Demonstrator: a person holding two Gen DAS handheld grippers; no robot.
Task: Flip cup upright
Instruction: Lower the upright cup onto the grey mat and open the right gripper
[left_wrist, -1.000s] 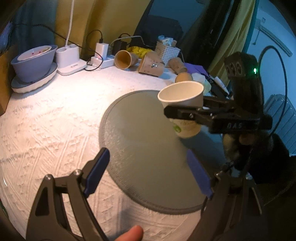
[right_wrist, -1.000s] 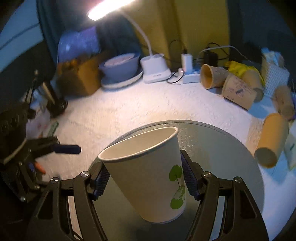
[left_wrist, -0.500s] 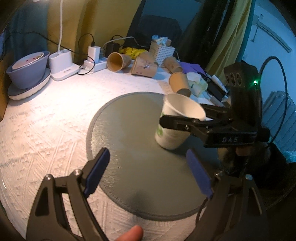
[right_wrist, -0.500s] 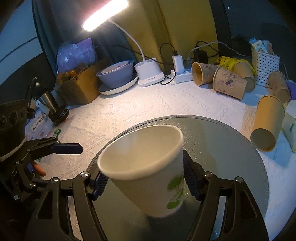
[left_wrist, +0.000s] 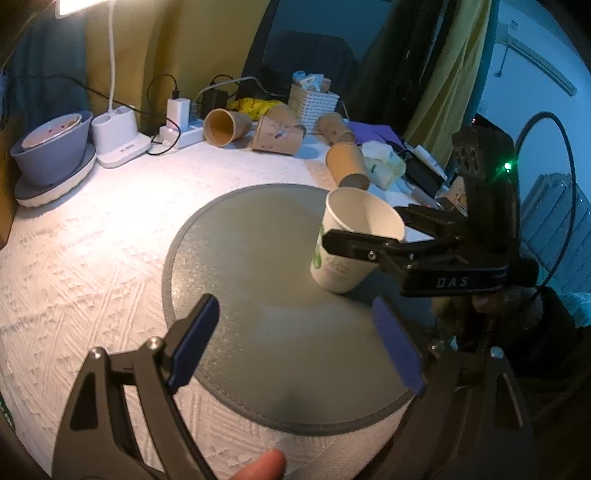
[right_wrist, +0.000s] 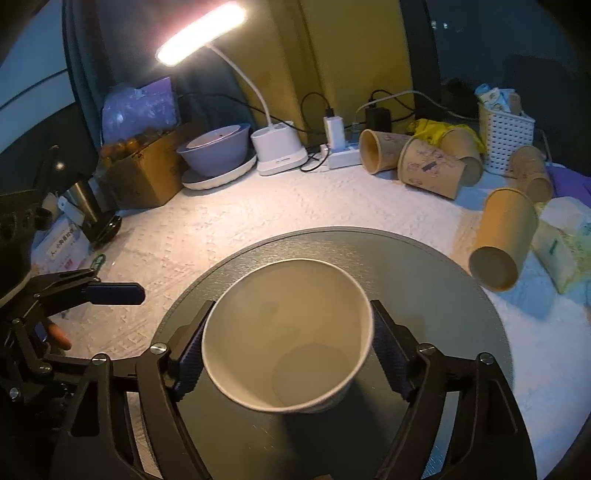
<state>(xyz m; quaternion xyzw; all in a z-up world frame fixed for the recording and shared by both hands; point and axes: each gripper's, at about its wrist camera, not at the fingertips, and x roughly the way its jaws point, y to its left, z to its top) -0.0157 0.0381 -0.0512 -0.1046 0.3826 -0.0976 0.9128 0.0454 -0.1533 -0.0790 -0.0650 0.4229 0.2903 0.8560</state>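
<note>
A white paper cup (left_wrist: 351, 243) with a green logo stands mouth-up on the round grey mat (left_wrist: 258, 258), near its right side. My right gripper (right_wrist: 288, 354) is shut on the white paper cup (right_wrist: 288, 332), one blue pad on each side, just below the rim; it also shows in the left wrist view (left_wrist: 369, 245). My left gripper (left_wrist: 295, 347) is open and empty, hovering over the near part of the mat, to the left of the cup.
Several brown paper cups (right_wrist: 428, 166) lie on their sides at the back and right of the white tablecloth. A lamp base (right_wrist: 279, 151), a power strip (right_wrist: 341, 157), a purple bowl (right_wrist: 216, 147), a white basket (right_wrist: 504, 127) and a cardboard box (right_wrist: 144, 177) line the far edge.
My right gripper has tilted the cup from a slant to upright and lowered it until its base rests on the mat. The left gripper has stayed open and almost still.
</note>
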